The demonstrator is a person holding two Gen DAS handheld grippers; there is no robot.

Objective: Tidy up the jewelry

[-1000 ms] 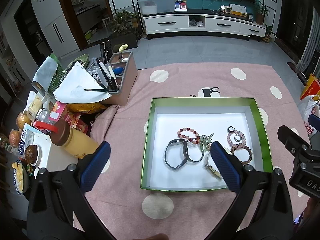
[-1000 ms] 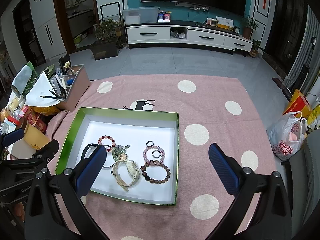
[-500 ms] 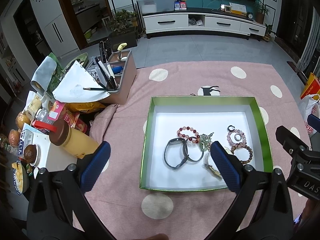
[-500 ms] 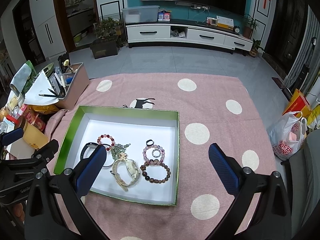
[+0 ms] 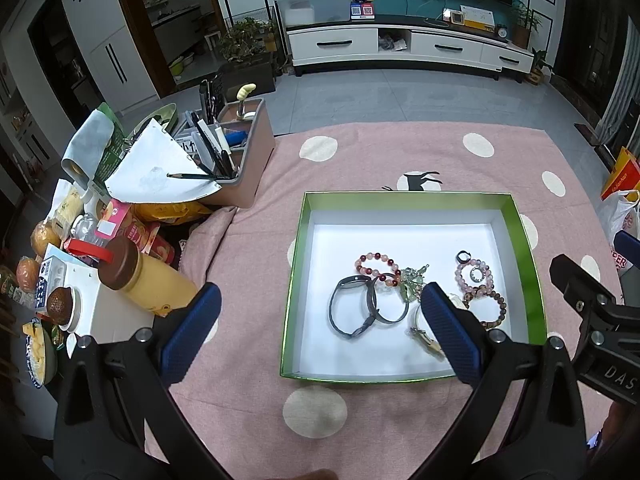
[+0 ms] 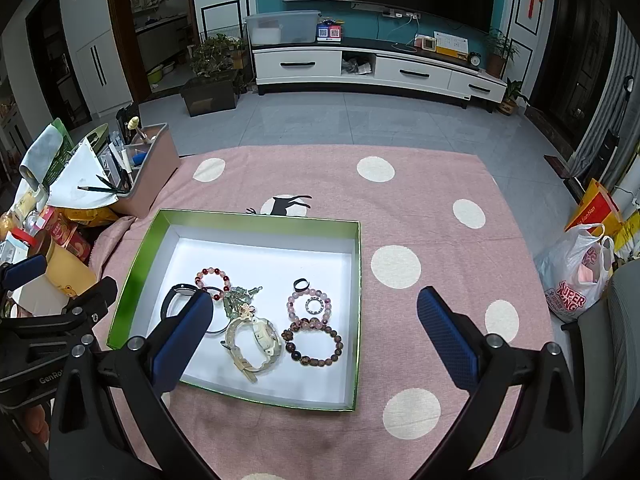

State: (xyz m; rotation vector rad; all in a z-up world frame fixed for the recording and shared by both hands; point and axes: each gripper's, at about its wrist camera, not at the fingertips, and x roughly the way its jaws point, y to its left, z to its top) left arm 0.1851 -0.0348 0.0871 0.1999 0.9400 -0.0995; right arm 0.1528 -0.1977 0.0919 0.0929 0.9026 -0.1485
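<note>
A green-rimmed box [image 5: 412,199] [image 6: 256,219] with a white floor lies on the pink dotted cloth. It holds several pieces: a red and pink bead bracelet [image 5: 376,266] [image 6: 213,276], a dark band [image 5: 349,310] [image 6: 174,298], a steel bangle [image 5: 390,309], a green charm [image 5: 412,280] [image 6: 240,296], a beige watch [image 6: 252,338], a pink bead bracelet [image 5: 472,276] [image 6: 309,306], a brown bead bracelet [image 5: 490,306] [image 6: 314,340] and a small ring [image 5: 463,256] [image 6: 301,283]. My left gripper [image 5: 320,328] and right gripper [image 6: 316,332] are open, empty, above the box's near edge.
A pink organiser [image 5: 236,160] [image 6: 148,164] with pens stands at the back left. Snacks, a yellow bottle [image 5: 144,280] and a white carton crowd the left edge. A plastic bag [image 6: 576,276] sits on the right. The cloth's far edge drops to a grey floor.
Both views have shifted slightly; the box sits a touch higher in the frames. No jewelry has moved and both grippers have stayed open.
</note>
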